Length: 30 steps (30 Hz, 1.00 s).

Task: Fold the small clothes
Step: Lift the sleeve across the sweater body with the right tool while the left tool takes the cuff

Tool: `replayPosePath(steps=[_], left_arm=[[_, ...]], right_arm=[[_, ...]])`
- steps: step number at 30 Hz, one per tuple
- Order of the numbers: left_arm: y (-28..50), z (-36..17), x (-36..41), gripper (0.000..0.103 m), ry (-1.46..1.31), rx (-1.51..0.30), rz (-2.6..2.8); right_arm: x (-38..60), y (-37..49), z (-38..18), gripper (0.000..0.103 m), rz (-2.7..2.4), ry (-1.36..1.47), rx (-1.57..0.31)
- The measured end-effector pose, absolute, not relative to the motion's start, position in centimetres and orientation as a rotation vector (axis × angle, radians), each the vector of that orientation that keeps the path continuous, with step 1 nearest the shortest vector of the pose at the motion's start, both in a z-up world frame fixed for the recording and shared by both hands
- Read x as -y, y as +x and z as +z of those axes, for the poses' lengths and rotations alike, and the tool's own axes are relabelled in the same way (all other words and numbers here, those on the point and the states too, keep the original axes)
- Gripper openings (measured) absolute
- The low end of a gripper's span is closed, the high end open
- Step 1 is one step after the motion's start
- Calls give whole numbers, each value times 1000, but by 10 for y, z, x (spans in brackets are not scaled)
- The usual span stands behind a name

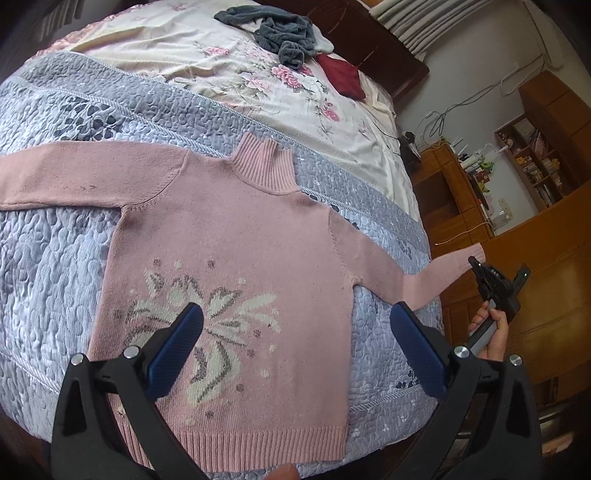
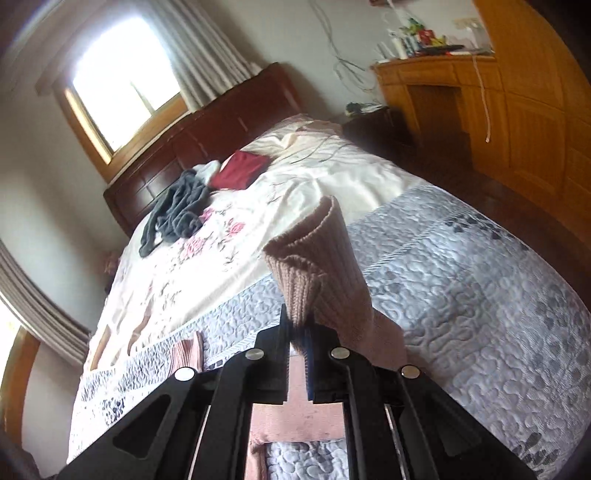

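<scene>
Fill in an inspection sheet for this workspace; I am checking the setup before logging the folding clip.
Surface: bed with a grey quilted cover at the near end, a floral sheet beyond.
Job's things: pink sweater spread flat, front up, sleeves out; its right cuff is lifted.
Clutter: grey garment bunched and a dark red cloth near the headboard.
Grippers: left gripper open above the sweater's lower front; right gripper shut on the cuff.
Cables: loose wires on the wall and a white cord hanging over the wooden cabinet.
Surroundings: window with curtains, wooden headboard, cabinet and shelves.
</scene>
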<state>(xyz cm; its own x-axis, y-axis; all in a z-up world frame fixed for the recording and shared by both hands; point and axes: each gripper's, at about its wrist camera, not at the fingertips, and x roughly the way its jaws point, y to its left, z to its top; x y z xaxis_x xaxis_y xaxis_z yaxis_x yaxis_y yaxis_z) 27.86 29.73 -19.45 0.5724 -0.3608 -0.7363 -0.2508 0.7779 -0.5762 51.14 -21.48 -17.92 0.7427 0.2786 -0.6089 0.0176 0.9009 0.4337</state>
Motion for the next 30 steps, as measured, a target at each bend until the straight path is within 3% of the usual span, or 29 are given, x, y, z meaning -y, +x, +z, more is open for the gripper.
replayPosePath(steps=[7, 17, 21, 23, 30], left_arm=[[329, -204, -296, 100, -664, -1026, -152], [434, -280, -267, 100, -892, -1105, -366], [479, -322, -231, 100, -934, -1172, -444], [497, -351, -215, 100, -992, -1220, -452], [541, -413, -170, 100, -1058, -1330, -438]], right_arm=[[96, 515, -209, 6, 230, 231, -786], [-29, 508, -345, 6, 294, -78, -1008], [-32, 491, -369, 29, 356, -73, -1054], [-22, 475, -362, 49, 372, -47, -1031], [44, 409, -329, 51, 383, 144, -1020]])
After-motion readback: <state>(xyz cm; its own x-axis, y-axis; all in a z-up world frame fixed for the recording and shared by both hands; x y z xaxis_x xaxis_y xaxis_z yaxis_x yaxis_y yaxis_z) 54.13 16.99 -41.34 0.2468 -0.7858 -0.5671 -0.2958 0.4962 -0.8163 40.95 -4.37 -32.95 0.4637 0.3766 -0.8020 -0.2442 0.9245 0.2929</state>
